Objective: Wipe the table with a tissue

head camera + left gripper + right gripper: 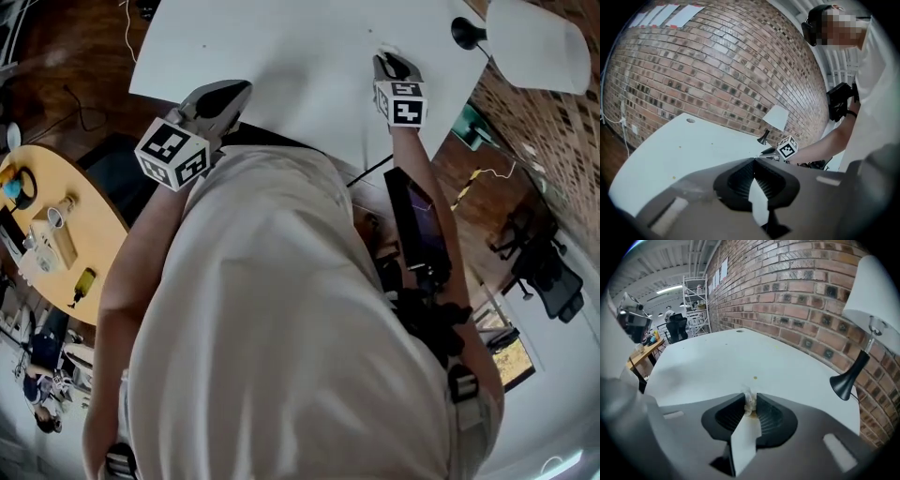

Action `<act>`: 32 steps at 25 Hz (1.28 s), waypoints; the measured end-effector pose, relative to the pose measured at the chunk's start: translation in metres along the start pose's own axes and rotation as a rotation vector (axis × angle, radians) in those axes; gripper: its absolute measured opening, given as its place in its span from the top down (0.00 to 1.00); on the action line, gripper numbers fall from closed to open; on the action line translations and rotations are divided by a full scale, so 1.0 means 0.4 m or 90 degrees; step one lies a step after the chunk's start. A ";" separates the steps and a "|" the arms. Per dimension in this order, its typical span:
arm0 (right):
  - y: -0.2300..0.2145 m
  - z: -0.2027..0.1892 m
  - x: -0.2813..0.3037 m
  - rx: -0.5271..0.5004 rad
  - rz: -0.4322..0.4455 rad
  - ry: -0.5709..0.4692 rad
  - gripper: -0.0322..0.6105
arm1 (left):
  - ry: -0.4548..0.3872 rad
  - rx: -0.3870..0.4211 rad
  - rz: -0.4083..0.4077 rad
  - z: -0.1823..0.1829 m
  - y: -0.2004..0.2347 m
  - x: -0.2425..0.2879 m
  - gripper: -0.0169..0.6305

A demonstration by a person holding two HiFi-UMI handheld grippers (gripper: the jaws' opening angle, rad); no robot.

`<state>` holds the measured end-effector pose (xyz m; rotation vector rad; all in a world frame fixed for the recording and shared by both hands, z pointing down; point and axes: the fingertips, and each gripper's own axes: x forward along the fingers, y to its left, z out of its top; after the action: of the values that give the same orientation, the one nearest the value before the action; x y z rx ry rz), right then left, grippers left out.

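The white table (281, 47) lies ahead of the person's body. My right gripper (388, 58) reaches over its right part, shut on a small crumpled tissue (750, 401) whose wad pokes out between the fingertips and sits low over the tabletop (717, 357). A small yellowish crumb (755, 378) lies just beyond the tissue. My left gripper (230, 94) hovers by the table's near edge, left of the right one, jaws together with nothing between them. In the left gripper view my left gripper (753, 160) looks across the table (670, 150) toward the right gripper (765, 151).
A white-shaded lamp (534, 37) with a black base (843, 383) stands at the table's right end by the brick wall (797, 291). A round wooden table (56, 234) with small items stands left. A dark screen (412, 225) and an office chair (544, 272) are on the right.
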<state>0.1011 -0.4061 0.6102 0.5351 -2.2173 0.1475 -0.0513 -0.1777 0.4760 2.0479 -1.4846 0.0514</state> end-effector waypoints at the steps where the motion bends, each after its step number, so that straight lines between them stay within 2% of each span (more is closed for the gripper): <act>1: 0.003 0.016 0.012 -0.010 0.008 -0.005 0.83 | -0.003 -0.004 0.013 -0.003 0.006 -0.010 0.97; 10: -0.004 0.081 0.096 -0.051 0.029 0.013 0.83 | -0.024 -0.040 0.103 -0.042 0.033 -0.085 0.97; 19: 0.009 0.112 0.121 -0.038 0.030 0.000 0.83 | -0.044 -0.067 0.160 -0.079 0.041 -0.142 0.97; 21: 0.041 0.118 0.122 -0.037 0.056 -0.007 0.83 | -0.041 -0.067 0.161 -0.084 0.033 -0.139 0.97; 25: 0.121 0.137 0.118 -0.070 0.142 -0.007 0.83 | -0.037 -0.055 0.152 -0.068 0.017 -0.118 0.97; 27: 0.109 0.157 0.092 -0.047 0.151 -0.039 0.83 | -0.036 -0.048 0.149 -0.057 0.012 -0.108 0.97; 30: 0.001 0.162 0.042 0.046 0.098 -0.092 0.83 | -0.034 -0.042 0.143 -0.050 0.003 -0.091 0.97; 32: -0.073 0.126 0.023 0.084 0.065 -0.085 0.83 | -0.031 -0.038 0.140 -0.051 -0.004 -0.083 0.97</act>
<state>0.0728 -0.4497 0.5824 0.5165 -2.3784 0.3217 -0.0557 -0.1392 0.4799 1.8428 -1.7155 0.0451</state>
